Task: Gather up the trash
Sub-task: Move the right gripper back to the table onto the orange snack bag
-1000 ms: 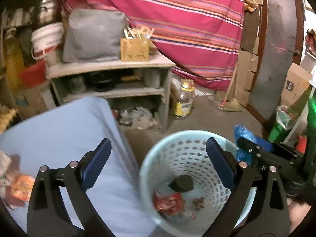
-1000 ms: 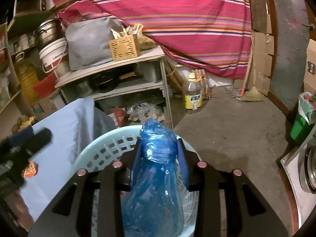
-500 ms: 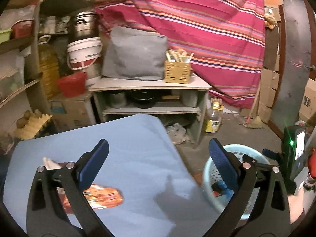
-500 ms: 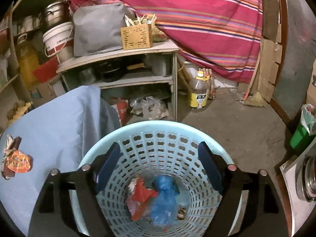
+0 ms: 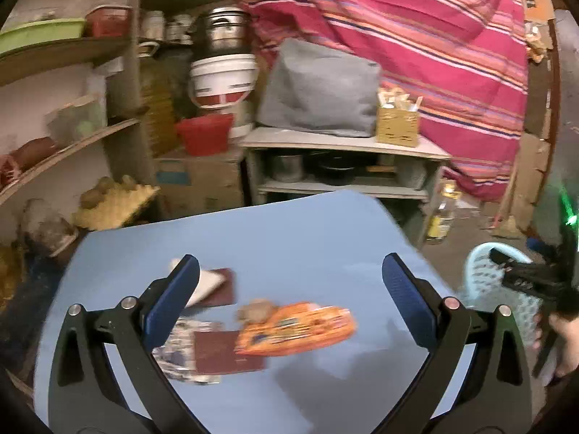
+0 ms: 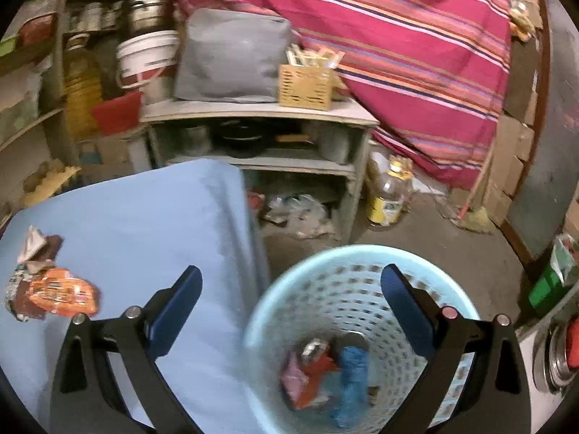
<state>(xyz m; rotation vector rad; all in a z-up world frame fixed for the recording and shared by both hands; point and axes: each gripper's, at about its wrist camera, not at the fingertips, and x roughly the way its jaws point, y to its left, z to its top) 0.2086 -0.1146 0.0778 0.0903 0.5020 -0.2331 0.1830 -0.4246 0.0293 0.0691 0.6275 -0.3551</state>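
Now, trash on the blue table and trash in the basket.

Low in the left wrist frame, an orange wrapper (image 5: 295, 329) lies on the blue table (image 5: 289, 238) beside dark red packets (image 5: 226, 356), between the wide-spread, empty fingers of the left gripper (image 5: 289, 298). At lower right of the right wrist frame, the light blue basket (image 6: 325, 264) holds a blue bag (image 6: 349, 376) and red scraps (image 6: 311, 376) under the right gripper (image 6: 289, 298), also wide and empty.

Left wrist above table (image 5: 289, 238), right over basket (image 6: 275, 311), both facing shelf (image 5: 340, 143)
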